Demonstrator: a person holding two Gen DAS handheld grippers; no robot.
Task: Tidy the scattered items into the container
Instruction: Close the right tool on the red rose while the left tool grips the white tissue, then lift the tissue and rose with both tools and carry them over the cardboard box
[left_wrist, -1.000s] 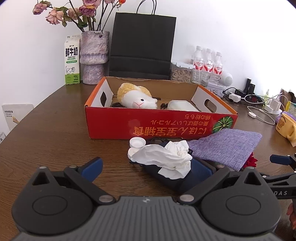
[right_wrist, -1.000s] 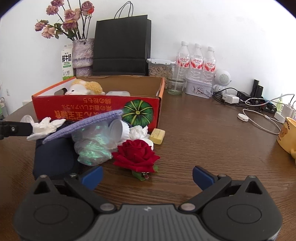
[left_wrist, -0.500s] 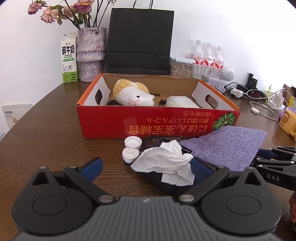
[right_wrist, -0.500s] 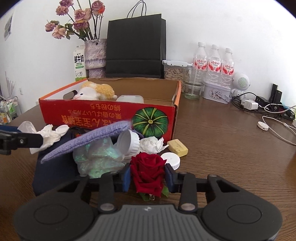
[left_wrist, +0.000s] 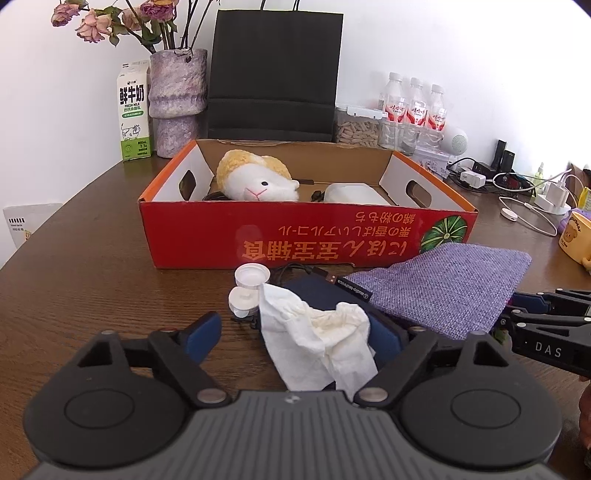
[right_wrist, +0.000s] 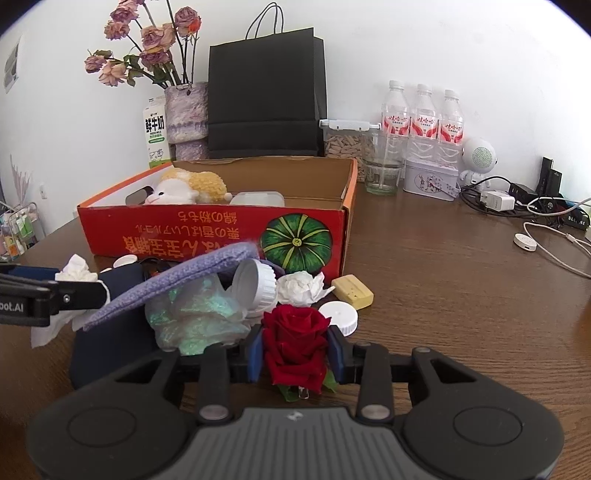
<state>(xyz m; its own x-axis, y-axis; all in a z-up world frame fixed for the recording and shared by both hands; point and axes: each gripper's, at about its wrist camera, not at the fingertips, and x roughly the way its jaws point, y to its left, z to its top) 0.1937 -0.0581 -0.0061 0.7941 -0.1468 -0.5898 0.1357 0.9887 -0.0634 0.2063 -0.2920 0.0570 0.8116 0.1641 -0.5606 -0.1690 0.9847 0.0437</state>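
R gripper (right_wrist: 295, 350) clamped on the rose (right_wrist: 295, 339) – low over the table (right_wrist: 461, 314), in front of the box (right_wrist: 207, 236). L gripper (left_wrist: 295, 332) wide open around the tissue (left_wrist: 317, 343) – on a dark pouch (left_wrist: 314, 291).

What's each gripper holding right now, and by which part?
Right gripper is shut on the red rose, clamping the bloom's sides. Left gripper is open around the tissue, gripping nothing.

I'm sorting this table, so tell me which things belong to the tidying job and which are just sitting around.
Job: red rose, tissue, purple pouch, white caps, yellow block, red box.

Lying about: milk carton, black bag, water bottles, chargers.
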